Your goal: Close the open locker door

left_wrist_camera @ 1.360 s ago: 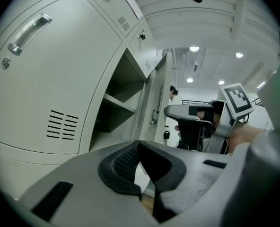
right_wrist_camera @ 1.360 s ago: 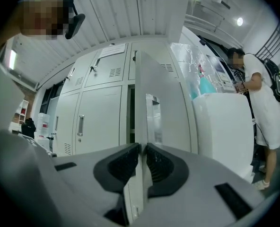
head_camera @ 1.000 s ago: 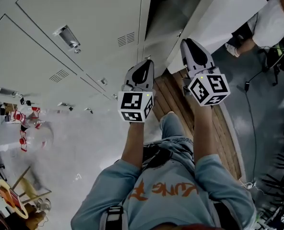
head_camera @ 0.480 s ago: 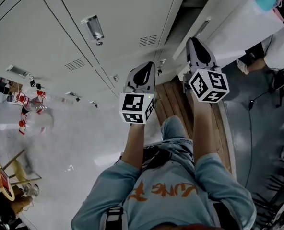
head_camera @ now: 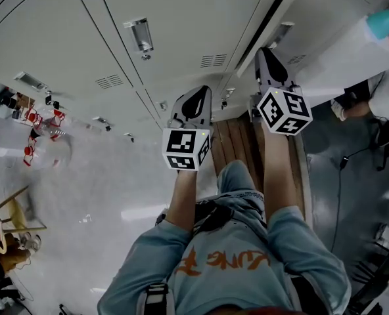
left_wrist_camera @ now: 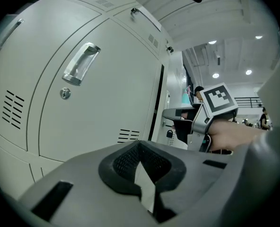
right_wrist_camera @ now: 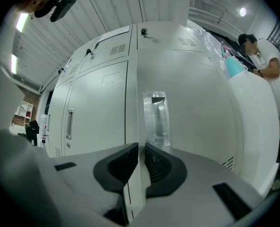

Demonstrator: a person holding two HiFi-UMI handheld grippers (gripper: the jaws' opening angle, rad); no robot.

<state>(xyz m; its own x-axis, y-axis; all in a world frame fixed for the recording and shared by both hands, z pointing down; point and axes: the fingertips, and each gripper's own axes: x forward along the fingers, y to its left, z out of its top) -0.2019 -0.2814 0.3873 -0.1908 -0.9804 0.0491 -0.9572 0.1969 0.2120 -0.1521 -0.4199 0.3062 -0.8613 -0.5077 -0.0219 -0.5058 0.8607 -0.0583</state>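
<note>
Seen from above, the left gripper (head_camera: 196, 90) and right gripper (head_camera: 265, 52) point at a bank of pale lockers (head_camera: 181, 18). The right one's tip sits close by the locker door (head_camera: 306, 12), beside a narrow dark gap (head_camera: 265, 18). Below are wooden slats (head_camera: 237, 143), the person's blue sweatshirt (head_camera: 227, 261), and red-and-white clutter (head_camera: 40, 120) at left

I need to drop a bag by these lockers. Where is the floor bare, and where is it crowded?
Bare: the pale floor between the lockers and the person's left side, left of the bench. Crowded: the far left edge, with clutter on and around a table. The dark floor right of the bench has a cable across it.
</note>
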